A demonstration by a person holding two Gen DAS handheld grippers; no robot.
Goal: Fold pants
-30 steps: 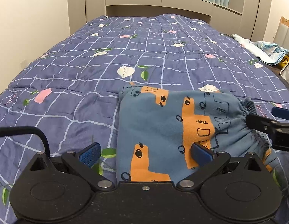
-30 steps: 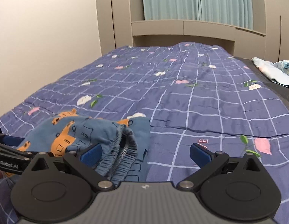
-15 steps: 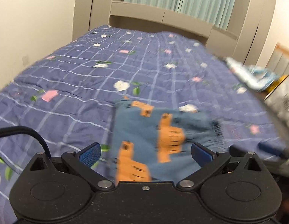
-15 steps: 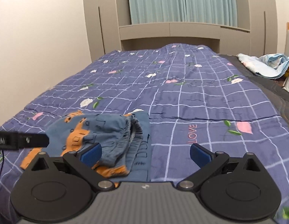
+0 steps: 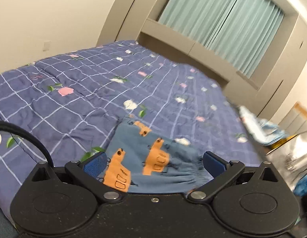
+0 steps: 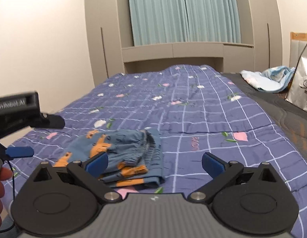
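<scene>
Checked blue quilt [image 6: 212,123], folded pants [image 6: 121,150] below both empty, wide-open grippers, left gripper [image 5: 154,161], right gripper [image 6: 154,161]

The left gripper [image 5: 154,163] had a black, faintly speckled body with two round housings, black linkage arms joined by silver screws, and blue ribbed fingers [image 5: 95,162]. A black cable [image 5: 28,136] curved away from its left side. The right gripper [image 6: 155,163] was built alike, but its centre plate [image 6: 153,214] was grey and ridged with a small white mark. Seen from there, the left one carried white lettering [image 6: 10,104] on its black side, too blurred to read in full.
</scene>
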